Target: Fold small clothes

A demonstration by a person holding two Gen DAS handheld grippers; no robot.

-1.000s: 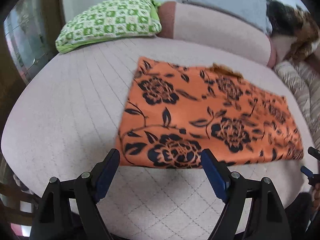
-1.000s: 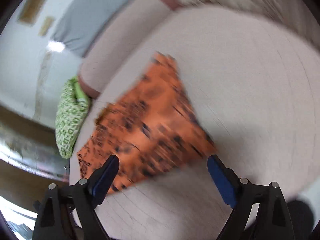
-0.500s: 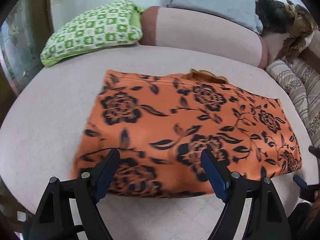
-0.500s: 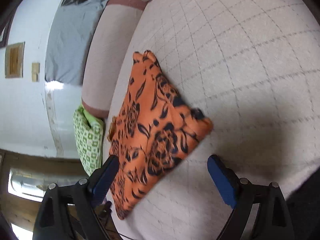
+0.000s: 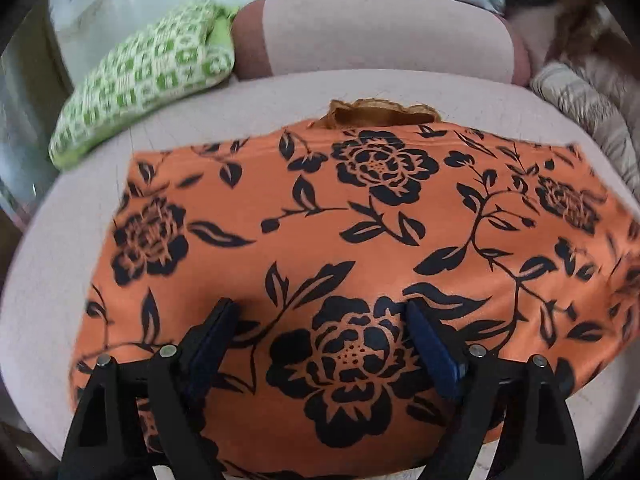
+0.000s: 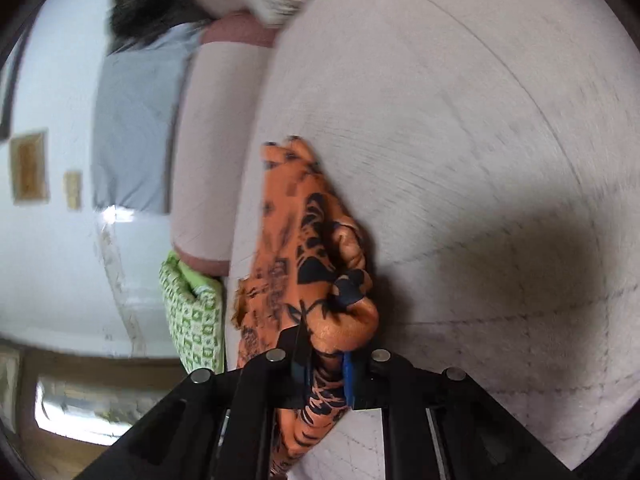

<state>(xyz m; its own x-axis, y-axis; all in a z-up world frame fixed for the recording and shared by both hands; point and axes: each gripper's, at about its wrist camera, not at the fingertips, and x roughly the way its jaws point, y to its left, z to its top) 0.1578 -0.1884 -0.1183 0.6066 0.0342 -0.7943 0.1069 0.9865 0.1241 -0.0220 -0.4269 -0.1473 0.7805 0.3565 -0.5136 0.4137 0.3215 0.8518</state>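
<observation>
Orange floral cloth (image 5: 360,240) lies spread on the pale quilted bed (image 5: 48,280). Left hand-held gripper (image 5: 320,320) hovers over its near edge, jaws wide. Right hand-held gripper (image 6: 324,364) has just closed, pinching a bunched corner of the cloth.

The left gripper (image 5: 320,320) is pointing steeply downward with its jaws standing wide apart, its blue pads (image 5: 430,346) hovering just over the orange floral garment (image 5: 360,220) without pinching it; a black flower of the print is lying between them. The right gripper (image 6: 325,364) is tilting gently downward, rolled to one side, and its jaws have just been closing: they are now clamping a bunched corner of the garment, the fabric bulging out just ahead of the fingertips.
</observation>
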